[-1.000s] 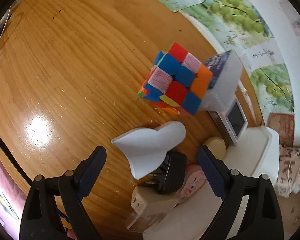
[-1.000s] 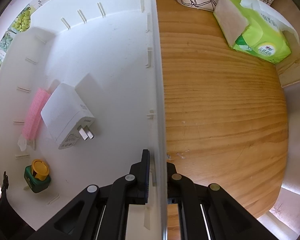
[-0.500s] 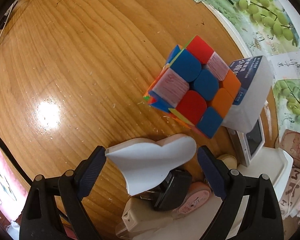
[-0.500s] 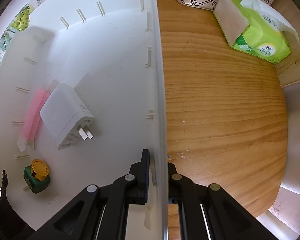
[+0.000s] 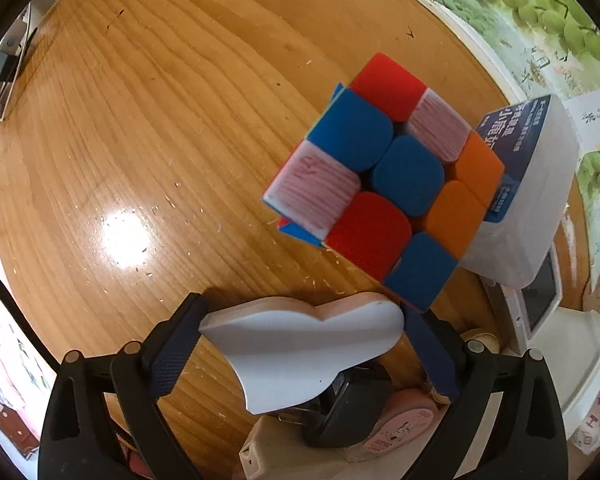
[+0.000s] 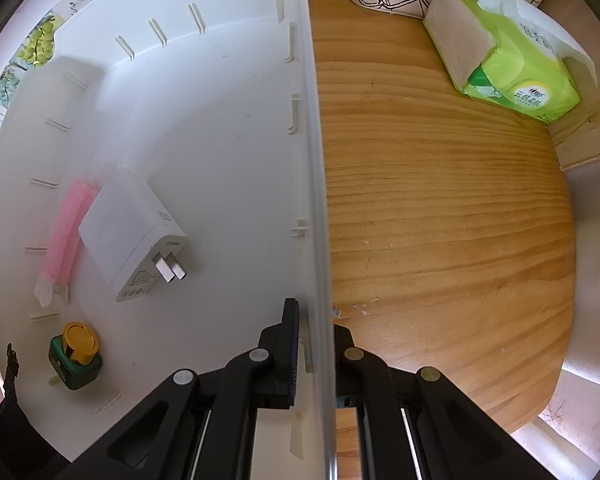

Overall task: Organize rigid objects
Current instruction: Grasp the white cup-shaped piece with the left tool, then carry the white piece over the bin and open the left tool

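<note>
The left tongs [image 5: 300, 334] stood open, straddling a white heart-shaped block [image 5: 300, 344] that lay on the wooden counter [image 5: 160, 140]; the left finger [image 5: 176, 344] sat against the block's pointed end, though whether the right pad already touched the rounded lobe was hard to say from this angle. Just beyond the block stood a puzzle cube [image 5: 384, 204], and under the block's near side lay a black plug [image 5: 348, 412] and a pale charger [image 5: 268, 448]. To grip well, the tongs should settle low so the pads meet the block's flat sides squarely, then close slowly without nudging the cube or catching the plug. The right tongs [image 6: 314, 344] were pinched shut on the wall of the white bin [image 6: 308, 160], steadying it; inside lay a white adapter [image 6: 132, 236], a pink bar [image 6: 66, 236] and a small green bottle [image 6: 76, 356].
</note>
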### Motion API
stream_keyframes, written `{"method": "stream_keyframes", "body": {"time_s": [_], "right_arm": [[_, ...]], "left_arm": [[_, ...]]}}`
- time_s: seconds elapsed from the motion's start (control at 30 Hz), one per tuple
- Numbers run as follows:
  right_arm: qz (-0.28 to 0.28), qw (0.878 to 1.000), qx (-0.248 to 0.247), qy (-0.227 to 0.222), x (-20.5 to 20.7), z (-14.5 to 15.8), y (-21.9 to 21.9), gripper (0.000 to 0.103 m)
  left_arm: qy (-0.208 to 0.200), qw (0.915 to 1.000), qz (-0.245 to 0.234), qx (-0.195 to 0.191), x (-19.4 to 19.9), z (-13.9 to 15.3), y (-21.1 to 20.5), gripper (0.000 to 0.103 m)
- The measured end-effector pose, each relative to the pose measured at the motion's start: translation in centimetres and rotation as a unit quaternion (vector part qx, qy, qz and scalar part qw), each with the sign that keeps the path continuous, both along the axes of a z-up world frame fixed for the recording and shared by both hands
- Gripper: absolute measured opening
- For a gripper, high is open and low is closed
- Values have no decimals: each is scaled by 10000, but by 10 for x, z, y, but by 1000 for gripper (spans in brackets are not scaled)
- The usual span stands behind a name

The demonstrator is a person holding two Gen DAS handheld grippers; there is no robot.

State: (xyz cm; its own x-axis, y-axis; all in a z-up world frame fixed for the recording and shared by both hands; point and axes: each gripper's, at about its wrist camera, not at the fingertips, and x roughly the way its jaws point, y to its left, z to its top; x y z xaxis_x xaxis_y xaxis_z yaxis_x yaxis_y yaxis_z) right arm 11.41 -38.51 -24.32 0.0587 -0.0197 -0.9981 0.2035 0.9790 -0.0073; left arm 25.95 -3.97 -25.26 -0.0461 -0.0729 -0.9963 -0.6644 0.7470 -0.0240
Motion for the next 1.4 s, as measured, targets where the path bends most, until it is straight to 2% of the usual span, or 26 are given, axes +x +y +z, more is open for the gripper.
{"method": "stream_keyframes", "body": {"time_s": [0.3,0.73,1.13,1.4], "right_arm": [[-27,10000,6,6,1,-1,0,9],[17,10000,-24,20,0,-3,-1,9],[39,10000,-64,-38,-4,-3,5,8],[80,9999,-112,-70,-7,-1,7,7]], "left_arm": [[-25,9999,-53,97,10,-4,-7,97],[-188,9993,-262,165,-13,0,-1,95],[-366,9986,-347,136,-43,6,26,95],[-829,9949,-515,257,-69,38,42,95]]}}
